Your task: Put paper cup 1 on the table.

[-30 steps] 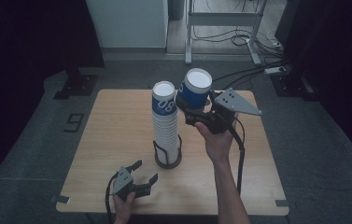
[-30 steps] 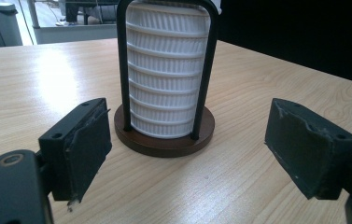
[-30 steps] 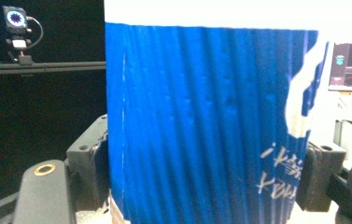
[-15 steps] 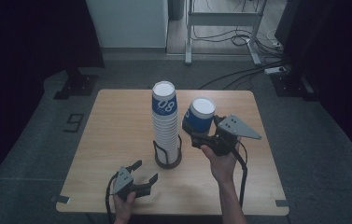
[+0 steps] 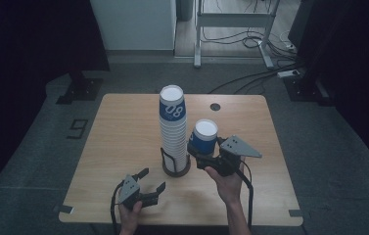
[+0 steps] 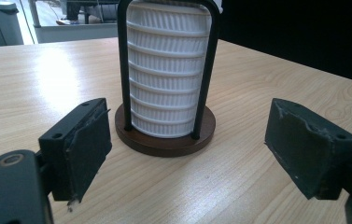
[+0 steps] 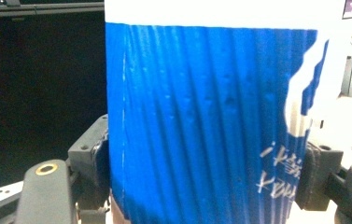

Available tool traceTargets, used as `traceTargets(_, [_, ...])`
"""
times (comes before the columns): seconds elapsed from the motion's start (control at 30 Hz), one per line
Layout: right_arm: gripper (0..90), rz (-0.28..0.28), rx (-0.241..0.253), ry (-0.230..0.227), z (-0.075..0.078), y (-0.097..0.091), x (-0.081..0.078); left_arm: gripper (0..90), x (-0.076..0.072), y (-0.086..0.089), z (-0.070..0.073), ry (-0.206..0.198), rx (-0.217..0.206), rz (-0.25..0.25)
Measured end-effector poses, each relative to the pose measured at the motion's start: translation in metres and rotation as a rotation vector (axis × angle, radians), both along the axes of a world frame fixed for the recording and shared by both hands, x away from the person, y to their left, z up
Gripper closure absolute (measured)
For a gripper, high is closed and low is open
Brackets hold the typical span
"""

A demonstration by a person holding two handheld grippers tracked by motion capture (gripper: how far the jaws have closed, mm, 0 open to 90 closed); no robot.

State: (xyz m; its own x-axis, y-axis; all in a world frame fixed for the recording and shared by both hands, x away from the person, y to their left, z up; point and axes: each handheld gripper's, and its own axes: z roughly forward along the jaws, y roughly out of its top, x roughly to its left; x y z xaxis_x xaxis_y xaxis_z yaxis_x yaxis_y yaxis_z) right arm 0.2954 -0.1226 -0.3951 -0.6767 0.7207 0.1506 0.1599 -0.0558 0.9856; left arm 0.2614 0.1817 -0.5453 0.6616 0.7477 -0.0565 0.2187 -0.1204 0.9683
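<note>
Right gripper (image 5: 206, 155) clamped on a single cup (image 5: 205, 136): blue ribbed paper wall, white rim band, white lettering low on one side. Cup upright, long axis vertical, mouth up, just right of the stack (image 5: 172, 128) and apart from it. In the right gripper view both black pads press the cup's (image 7: 201, 121) sides.

Stack: nested cups, white ribbed walls, top one blue with "08", standing in a holder (image 6: 165, 135) with a round dark wooden base and thin black wire hoops.

Left gripper (image 5: 148, 185) low at the near edge, jaws wide apart, nothing between them, facing the holder.

Table (image 5: 123, 127): light wood grain, rectangular. Grey floor, cables and a metal frame behind, dark surroundings.
</note>
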Motion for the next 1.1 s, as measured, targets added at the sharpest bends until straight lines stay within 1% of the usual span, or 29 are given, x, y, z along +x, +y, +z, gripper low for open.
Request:
traceTargets(0.03, [22.8, 0.005, 0.01, 0.012, -0.007, -0.001, -0.001, 14.3, 0.0, 0.0, 0.0, 0.001, 0.0, -0.001])
traceTargets(0.17, [22.8, 0.002, 0.011, 0.039, -0.021, 0.0, -0.003, 14.3, 0.001, 0.0, 0.0, 0.009, -0.004, 0.002])
traceTargets(0.23, [22.8, 0.003, 0.015, 0.049, -0.027, 0.0, -0.002, 14.3, 0.002, 0.0, 0.0, 0.013, 0.001, 0.004])
traceTargets(0.3, [22.8, 0.007, 0.012, 0.057, -0.031, -0.001, -0.002, 14.3, 0.001, -0.001, 0.0, 0.005, 0.006, -0.004])
traceTargets(0.4, [22.9, 0.004, 0.01, 0.066, -0.034, -0.001, -0.002, 14.3, 0.0, -0.001, 0.0, -0.003, 0.008, -0.002])
traceTargets(0.47, [22.9, 0.002, 0.019, 0.072, -0.04, -0.004, -0.004, 14.2, 0.001, 0.0, 0.0, 0.005, 0.0, -0.021])
traceTargets(0.5, [22.9, 0.002, 0.013, 0.079, -0.042, -0.004, -0.005, 14.2, 0.001, 0.0, 0.0, 0.006, -0.006, -0.032])
traceTargets(0.53, [22.9, 0.005, 0.005, 0.085, -0.045, -0.004, -0.005, 14.2, 0.001, 0.0, 0.0, 0.006, -0.006, -0.032])
traceTargets(0.63, [22.9, 0.005, 0.01, 0.101, -0.052, -0.002, -0.006, 14.5, 0.001, -0.001, 0.0, 0.011, -0.001, -0.028])
traceTargets(0.67, [22.9, 0.005, 0.01, 0.101, -0.052, -0.002, -0.006, 14.4, 0.001, -0.001, 0.0, 0.011, -0.001, -0.028])
traceTargets(0.73, [22.9, 0.009, 0.024, 0.112, -0.057, -0.003, -0.006, 14.5, 0.001, -0.002, 0.0, 0.003, 0.012, -0.01])
traceTargets(0.77, [22.9, 0.005, 0.026, 0.119, -0.061, -0.002, -0.006, 14.5, 0.0, -0.004, 0.001, -0.002, 0.031, -0.011])
traceTargets(0.8, [22.9, 0.005, 0.026, 0.119, -0.061, -0.002, -0.006, 14.7, 0.0, -0.004, 0.001, -0.002, 0.031, -0.011])
traceTargets(0.83, [22.9, 0.006, 0.027, 0.125, -0.063, -0.001, -0.007, 14.7, -0.001, -0.006, 0.001, -0.008, 0.044, -0.003])
traceTargets(0.87, [22.9, 0.009, 0.04, 0.133, -0.066, -0.002, -0.008, 14.7, -0.001, -0.007, 0.001, -0.014, 0.052, -0.011])
traceTargets(0.93, [23.0, 0.008, 0.045, 0.136, -0.068, -0.003, -0.008, 14.6, -0.001, -0.008, 0.001, -0.015, 0.057, -0.014])
traceTargets(0.97, [23.0, 0.008, 0.049, 0.141, -0.07, -0.003, -0.008, 14.6, -0.001, -0.008, 0.001, -0.013, 0.053, -0.027])
traceTargets(1.0, [23.0, 0.013, 0.057, 0.153, -0.073, -0.002, -0.009, 14.6, -0.001, -0.007, 0.003, -0.011, 0.038, -0.036])
traceTargets(1.03, [23.0, 0.015, 0.058, 0.157, -0.075, -0.002, -0.01, 14.6, -0.001, -0.007, 0.004, -0.01, 0.028, -0.035])
traceTargets(1.07, [23.0, 0.015, 0.058, 0.157, -0.075, -0.002, -0.01, 14.5, -0.001, -0.007, 0.004, -0.01, 0.028, -0.035])
traceTargets(1.1, [23.0, 0.018, 0.069, 0.166, -0.078, -0.001, -0.011, 15.2, -0.002, -0.007, 0.004, -0.012, 0.02, -0.053])
